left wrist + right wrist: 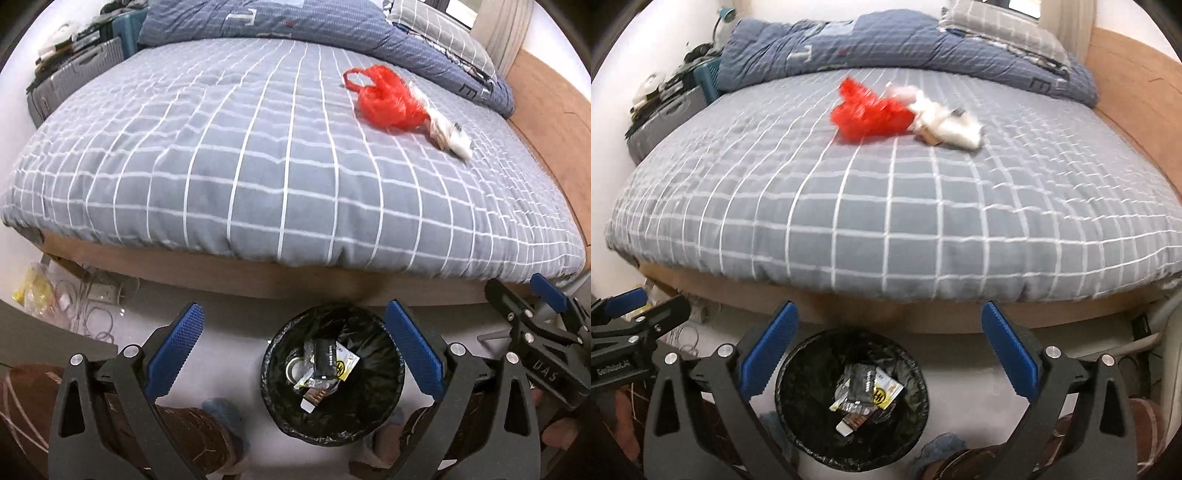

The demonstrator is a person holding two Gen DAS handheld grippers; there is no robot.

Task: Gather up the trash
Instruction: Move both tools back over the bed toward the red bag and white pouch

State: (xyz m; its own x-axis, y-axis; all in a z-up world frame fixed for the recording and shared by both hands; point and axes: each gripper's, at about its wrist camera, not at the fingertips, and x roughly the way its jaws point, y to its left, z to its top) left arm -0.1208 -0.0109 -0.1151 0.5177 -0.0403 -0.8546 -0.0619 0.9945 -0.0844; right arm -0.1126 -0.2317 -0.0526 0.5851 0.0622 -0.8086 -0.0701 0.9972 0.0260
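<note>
Fingers spread wide on left gripper (293, 345) and right gripper (890, 345); red bag (388, 98) far ahead at one o'clock, bin (332, 384) between left fingertips.

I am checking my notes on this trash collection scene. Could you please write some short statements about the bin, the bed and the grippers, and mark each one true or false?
1. The red plastic bag lies on the bed. True.
2. The trash bin is empty. False: wrappers lie inside its black liner.
3. Both the left gripper and the right gripper are open and hold nothing. True.
4. White crumpled trash lies far from the red bag. False: it lies right beside it.
5. The bin stands on the bed. False: it stands on the floor.
</note>
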